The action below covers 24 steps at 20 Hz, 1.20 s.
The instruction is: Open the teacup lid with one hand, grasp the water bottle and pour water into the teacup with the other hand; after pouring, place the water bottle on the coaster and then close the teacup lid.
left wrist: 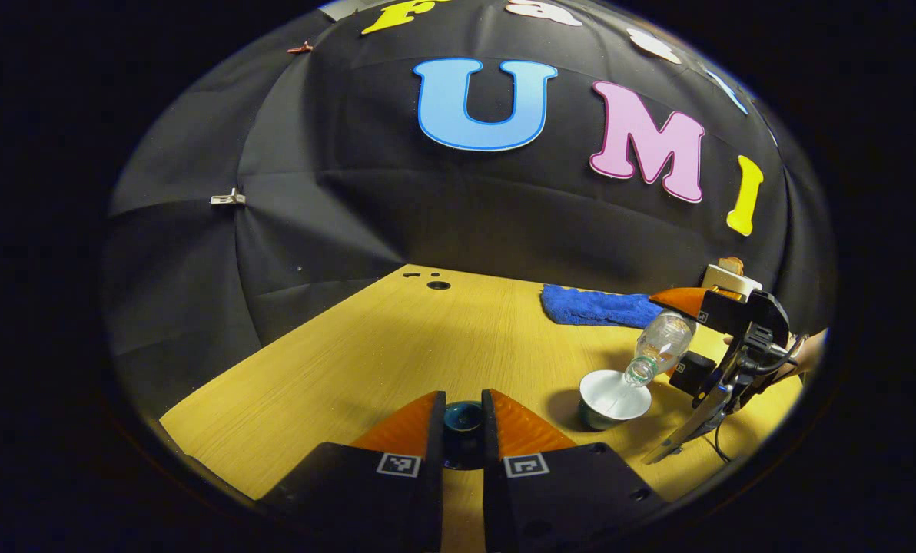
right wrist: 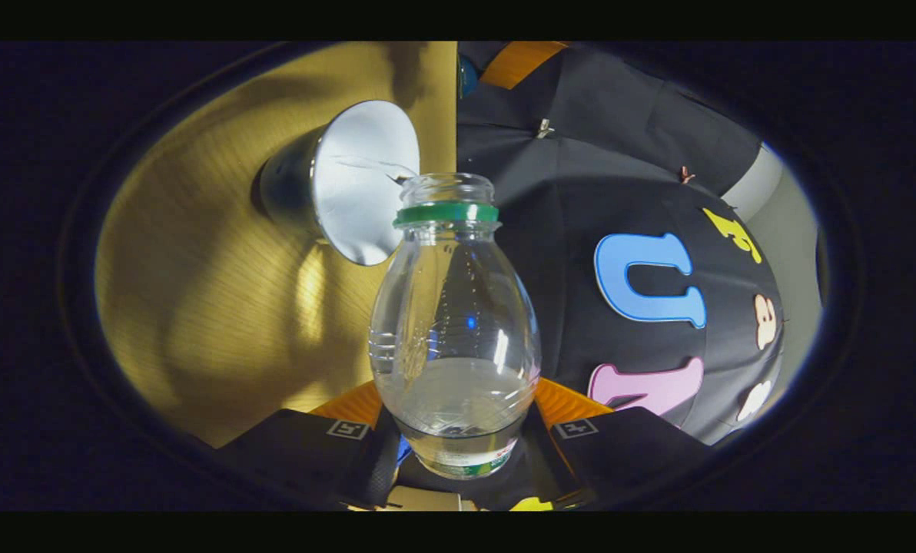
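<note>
Left gripper view: your left gripper (left wrist: 463, 421) has its fingers clamped on the teacup lid (left wrist: 462, 417), held low over the worktop (left wrist: 335, 361). Lid off: done. Pouring: in progress. Your right gripper (right wrist: 456, 430) fingers grip the water bottle (right wrist: 455, 330), long axis tilted, mouth pointing down into the teacup (left wrist: 614, 396). Remaining: bottle to coaster, lid back on. Blue cloth (left wrist: 596, 306) lies behind.

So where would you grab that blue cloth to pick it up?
Take the blue cloth at its near left corner, coming straight down from above. It lies flat and bunched on the table, so a raised fold gives the tool something to pinch.
</note>
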Each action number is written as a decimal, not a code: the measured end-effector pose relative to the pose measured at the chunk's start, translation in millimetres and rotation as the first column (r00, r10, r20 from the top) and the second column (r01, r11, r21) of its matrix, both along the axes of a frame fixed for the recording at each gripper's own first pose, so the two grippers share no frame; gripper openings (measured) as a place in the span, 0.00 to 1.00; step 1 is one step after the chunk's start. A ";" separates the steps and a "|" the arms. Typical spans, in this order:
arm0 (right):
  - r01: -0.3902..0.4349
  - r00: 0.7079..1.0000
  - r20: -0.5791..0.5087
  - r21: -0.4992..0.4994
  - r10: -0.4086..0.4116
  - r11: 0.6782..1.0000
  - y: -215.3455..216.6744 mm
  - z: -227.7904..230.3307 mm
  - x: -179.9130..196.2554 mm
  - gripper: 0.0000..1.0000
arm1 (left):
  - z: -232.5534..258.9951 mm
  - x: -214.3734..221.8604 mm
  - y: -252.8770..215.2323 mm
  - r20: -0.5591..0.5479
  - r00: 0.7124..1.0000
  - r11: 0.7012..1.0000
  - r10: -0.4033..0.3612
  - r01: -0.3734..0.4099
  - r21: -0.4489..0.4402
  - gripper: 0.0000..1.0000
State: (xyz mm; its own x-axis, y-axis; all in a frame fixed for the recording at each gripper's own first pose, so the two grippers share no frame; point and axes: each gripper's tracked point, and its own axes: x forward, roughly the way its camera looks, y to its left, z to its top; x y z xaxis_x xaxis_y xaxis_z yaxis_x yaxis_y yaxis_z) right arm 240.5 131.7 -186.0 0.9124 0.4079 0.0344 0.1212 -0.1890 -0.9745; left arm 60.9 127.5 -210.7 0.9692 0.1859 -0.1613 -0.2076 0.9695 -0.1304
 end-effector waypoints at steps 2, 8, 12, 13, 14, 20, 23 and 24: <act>-0.007 1.000 0.010 -0.016 0.007 1.000 0.7 1.7 0.3 0.71 | -0.1 -1.8 -0.1 -0.001 1.000 1.000 -0.001 0.001 -0.001 0.25; -0.029 0.998 0.048 -0.062 0.032 0.998 3.0 8.1 0.4 0.71 | -1.0 -2.9 -3.0 0.002 1.000 1.000 -0.006 0.006 0.001 0.25; -0.086 0.993 0.071 -0.126 0.096 0.988 17.5 10.0 1.5 0.71 | -5.5 -4.4 -4.7 -0.005 1.000 1.000 -0.005 0.005 -0.006 0.25; -0.100 0.991 0.076 -0.145 0.111 0.984 19.5 8.1 3.1 0.71 | -6.4 -6.0 -6.1 -0.006 1.000 1.000 -0.004 0.004 -0.008 0.22; -0.107 0.989 0.080 -0.158 0.121 0.982 21.0 8.9 4.9 0.71 | -6.4 -7.3 -6.8 -0.005 1.000 1.000 -0.005 0.005 -0.009 0.22; -0.156 0.974 0.127 -0.233 0.189 0.960 31.5 20.5 4.9 0.71 | -8.5 -12.9 -6.0 -0.005 1.000 1.000 0.003 -0.003 -0.015 0.22; -0.162 0.968 0.146 -0.255 0.203 0.953 33.6 25.7 4.6 0.71 | -7.8 -14.8 -4.7 -0.002 1.000 1.000 0.009 -0.009 -0.013 0.22; -0.163 0.967 0.149 -0.258 0.206 0.952 33.3 27.1 3.4 0.71 | -7.7 -15.5 -4.2 -0.002 1.000 1.000 0.011 -0.011 -0.010 0.25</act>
State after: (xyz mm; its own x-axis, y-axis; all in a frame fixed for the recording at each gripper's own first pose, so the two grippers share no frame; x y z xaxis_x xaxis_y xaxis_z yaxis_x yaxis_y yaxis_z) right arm 243.8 165.1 -158.9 0.8090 0.5843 0.0639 0.3385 -0.3741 -0.8634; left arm 45.4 123.3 -218.4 0.9668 0.1949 -0.1652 -0.2186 0.9658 -0.1395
